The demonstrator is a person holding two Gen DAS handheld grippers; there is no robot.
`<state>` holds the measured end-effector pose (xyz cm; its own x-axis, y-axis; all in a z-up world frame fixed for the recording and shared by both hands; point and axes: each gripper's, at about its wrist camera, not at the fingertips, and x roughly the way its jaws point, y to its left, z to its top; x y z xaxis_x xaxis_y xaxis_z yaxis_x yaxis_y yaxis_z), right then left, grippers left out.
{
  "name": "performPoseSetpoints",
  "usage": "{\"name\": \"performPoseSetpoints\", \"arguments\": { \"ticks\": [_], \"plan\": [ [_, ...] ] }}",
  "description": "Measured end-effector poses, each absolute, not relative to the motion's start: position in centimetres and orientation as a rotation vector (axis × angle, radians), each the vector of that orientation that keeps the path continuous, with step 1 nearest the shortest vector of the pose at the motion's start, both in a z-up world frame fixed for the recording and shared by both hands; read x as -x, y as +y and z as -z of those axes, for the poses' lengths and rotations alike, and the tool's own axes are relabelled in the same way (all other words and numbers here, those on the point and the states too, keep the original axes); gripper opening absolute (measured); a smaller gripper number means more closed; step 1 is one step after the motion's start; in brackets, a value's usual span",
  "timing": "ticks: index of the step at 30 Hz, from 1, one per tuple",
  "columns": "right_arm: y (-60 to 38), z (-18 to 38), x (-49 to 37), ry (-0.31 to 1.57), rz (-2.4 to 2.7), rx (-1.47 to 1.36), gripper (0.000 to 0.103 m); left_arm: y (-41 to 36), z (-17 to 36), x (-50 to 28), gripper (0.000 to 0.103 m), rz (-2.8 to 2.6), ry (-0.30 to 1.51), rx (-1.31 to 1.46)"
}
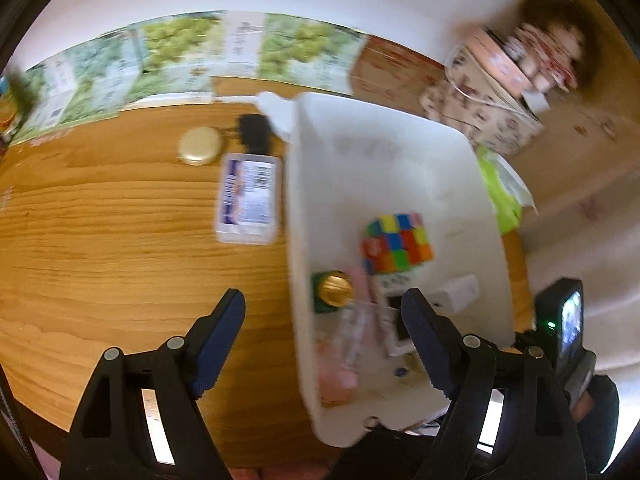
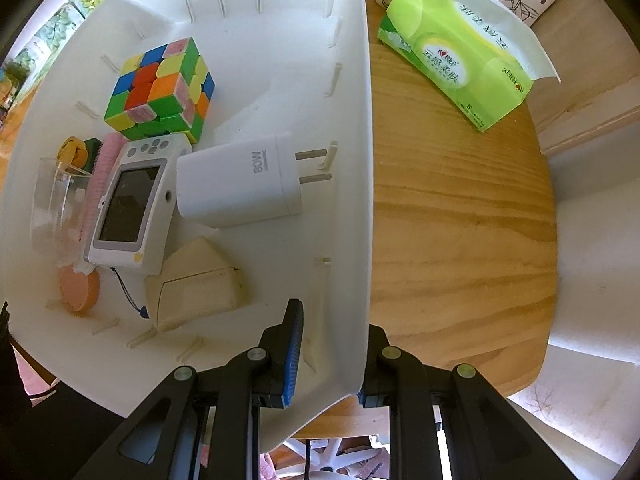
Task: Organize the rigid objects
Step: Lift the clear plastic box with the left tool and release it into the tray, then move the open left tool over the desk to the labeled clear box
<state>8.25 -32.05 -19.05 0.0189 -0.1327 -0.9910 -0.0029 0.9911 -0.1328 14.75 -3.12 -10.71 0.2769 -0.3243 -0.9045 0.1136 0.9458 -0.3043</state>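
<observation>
A white plastic bin (image 1: 384, 160) stands on the round wooden table (image 1: 120, 240). In the right wrist view the bin (image 2: 352, 140) holds a colourful puzzle cube (image 2: 160, 88), a white charger (image 2: 240, 184), a small white screen device (image 2: 128, 208), a beige wedge box (image 2: 200, 284), a clear cup (image 2: 52, 204) and an orange disc (image 2: 80, 288). My right gripper (image 2: 332, 356) is shut on the bin's near wall. My left gripper (image 1: 324, 320) is open and empty, above the bin's left wall. A white labelled box (image 1: 248, 196), a gold round case (image 1: 200, 146) and a black object (image 1: 254, 130) lie left of the bin.
A green tissue pack (image 2: 460, 64) lies on the table to the right of the bin. Patterned boxes (image 1: 484, 92) stand behind it. Fruit-print cartons (image 1: 180, 52) line the wall. The table edge (image 2: 548, 240) curves close on the right.
</observation>
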Motion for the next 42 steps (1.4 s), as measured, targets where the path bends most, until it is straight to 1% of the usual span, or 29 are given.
{"name": "performPoseSetpoints", "arguments": {
  "ticks": [7,14,22,26,32,35,39,42],
  "plan": [
    [-31.9,19.5,-8.6,1.555,0.118,0.107,0.022,0.2,11.2,-16.1,0.083,0.223,1.205,0.16],
    [-31.7,19.8,-9.5,1.568,0.132,0.117,0.022,1.4,12.7,-18.0,0.083,0.32,1.124,-0.026],
    [-31.4,20.7,-9.9,1.611,0.17,0.158,0.022,0.6,16.1,-19.6,0.083,0.54,1.095,-0.165],
    [-31.1,21.2,-10.2,1.643,0.173,0.176,0.022,-0.5,17.5,-20.3,0.083,0.58,1.064,-0.288],
    [-30.3,21.9,-11.5,1.677,0.177,0.208,0.022,-1.6,17.9,-21.1,0.083,0.699,0.988,-0.473],
    [-29.8,22.0,-12.0,1.682,0.175,0.224,0.022,-2.4,18.3,-21.0,0.088,0.775,0.96,-0.596],
    [-29.3,21.9,-12.1,1.681,0.184,0.238,0.022,-3.5,19.2,-21.1,0.089,0.83,0.94,-0.771],
    [-28.9,22.1,-12.2,1.685,0.198,0.239,0.022,-4.2,19.8,-21.5,0.093,0.885,0.95,-0.87]
  ]
}}
